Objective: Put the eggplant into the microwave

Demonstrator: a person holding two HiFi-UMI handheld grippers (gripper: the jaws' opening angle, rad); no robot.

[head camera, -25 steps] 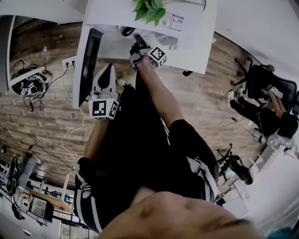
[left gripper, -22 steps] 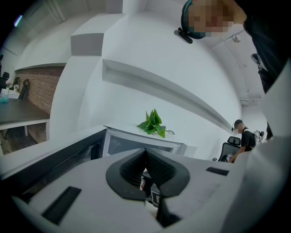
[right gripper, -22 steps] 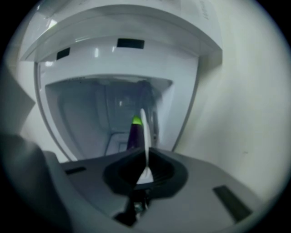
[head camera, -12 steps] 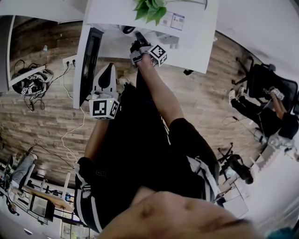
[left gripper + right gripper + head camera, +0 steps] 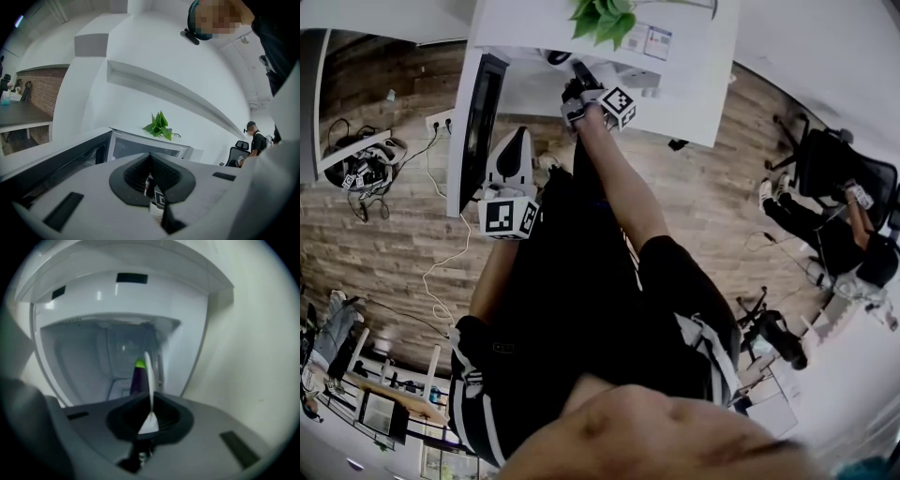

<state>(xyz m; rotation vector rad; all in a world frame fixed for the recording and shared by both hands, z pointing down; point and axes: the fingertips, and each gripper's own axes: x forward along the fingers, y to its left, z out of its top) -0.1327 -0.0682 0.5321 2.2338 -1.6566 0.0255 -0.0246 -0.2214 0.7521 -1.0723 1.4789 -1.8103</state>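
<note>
The bottom end of the eggplant (image 5: 137, 379) was hidden behind the right gripper (image 5: 144, 376). Only one thin white finger (image 5: 149, 380) showed well, right beside the eggplant. The gripper looked clamped on the eggplant. The eggplant pointed away with its green tip at the far end, held up inside the microwave (image 5: 70, 357) and off its floor. In the head view the eggplant could not be seen, because the arm and the gripper covered it. The dark microwave door (image 5: 480, 117) stood open, near the left gripper (image 5: 150, 157). That gripper had its jaws pressed together with nothing in them. A green plant (image 5: 159, 125) showed above the microwave.
</note>
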